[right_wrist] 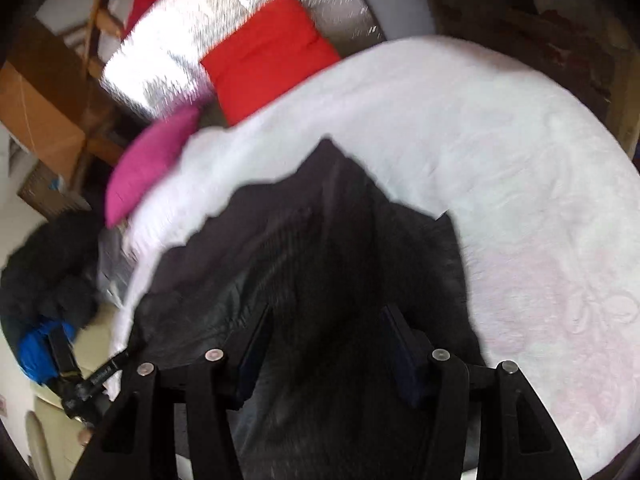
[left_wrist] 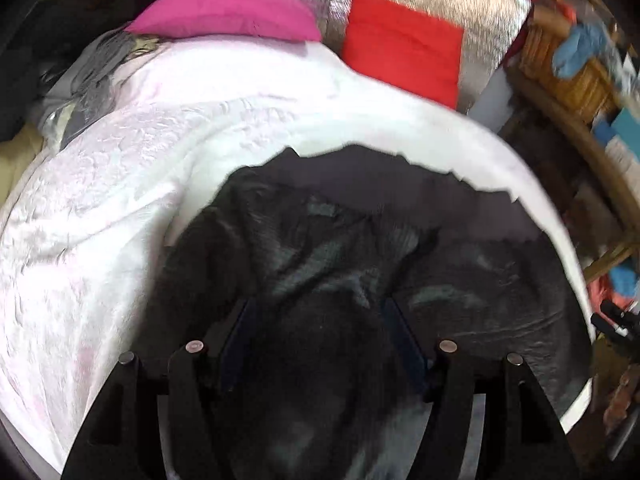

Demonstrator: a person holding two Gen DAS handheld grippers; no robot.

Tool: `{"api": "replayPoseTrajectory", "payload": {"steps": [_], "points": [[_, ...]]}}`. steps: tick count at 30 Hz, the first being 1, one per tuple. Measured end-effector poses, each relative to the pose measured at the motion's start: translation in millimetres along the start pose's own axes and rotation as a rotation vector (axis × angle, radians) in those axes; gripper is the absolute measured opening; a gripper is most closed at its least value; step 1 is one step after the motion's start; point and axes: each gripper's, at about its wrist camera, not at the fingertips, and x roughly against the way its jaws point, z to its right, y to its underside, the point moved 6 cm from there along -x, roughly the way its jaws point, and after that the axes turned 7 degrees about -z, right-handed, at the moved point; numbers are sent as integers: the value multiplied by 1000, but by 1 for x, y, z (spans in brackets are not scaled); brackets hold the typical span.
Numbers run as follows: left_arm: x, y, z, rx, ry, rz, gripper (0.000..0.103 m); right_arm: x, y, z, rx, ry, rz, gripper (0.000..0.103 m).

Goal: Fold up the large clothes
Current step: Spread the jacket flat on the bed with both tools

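A large black garment lies crumpled on a white quilted bed cover. In the left wrist view my left gripper stands wide apart with black cloth bunched between its blue-padded fingers. In the right wrist view the same garment fills the middle, and my right gripper also stands wide with dark cloth between its fingers. Neither pair of pads is seen pressed together on the fabric. The left gripper's body also shows at the lower left of the right wrist view.
A pink pillow and a red cushion lie at the head of the bed against a silver foil panel. A wicker basket stands at the right. Dark clothes are piled beside the bed.
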Motion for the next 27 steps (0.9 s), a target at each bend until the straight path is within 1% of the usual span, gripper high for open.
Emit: {"api": "replayPoseTrajectory", "payload": {"steps": [2,4,7,9,12,14,16,17,19,22,24,27], "points": [[11,7,-10,29,5,23,74,15,0,2,-4,-59,42,60],[14,13,-20,60,-19,23,74,23,5,-3,9,-97,60,60],[16,23,-32,97,-75,27,74,21,12,-21,62,-73,47,60],[22,31,-38,90,-126,34,74,12,18,-29,88,-22,15,59],[25,40,-40,50,-223,54,74,-8,32,-30,90,18,-50,58],[22,44,-42,7,-279,50,74,-22,41,-25,79,64,-98,59],[17,48,-42,-32,-326,38,74,-35,46,-21,85,96,-123,59],[14,49,-42,-52,-345,35,74,-37,45,-23,95,104,-122,59],[12,49,-40,-68,-350,45,74,-33,43,-22,98,98,-121,59],[16,50,-37,-104,-371,64,74,-25,38,-22,66,46,-111,59],[19,51,-35,-127,-387,76,74,-14,33,-27,72,-7,-66,59],[23,51,-30,-161,-413,93,74,-5,30,-37,116,-20,-8,59]]}}
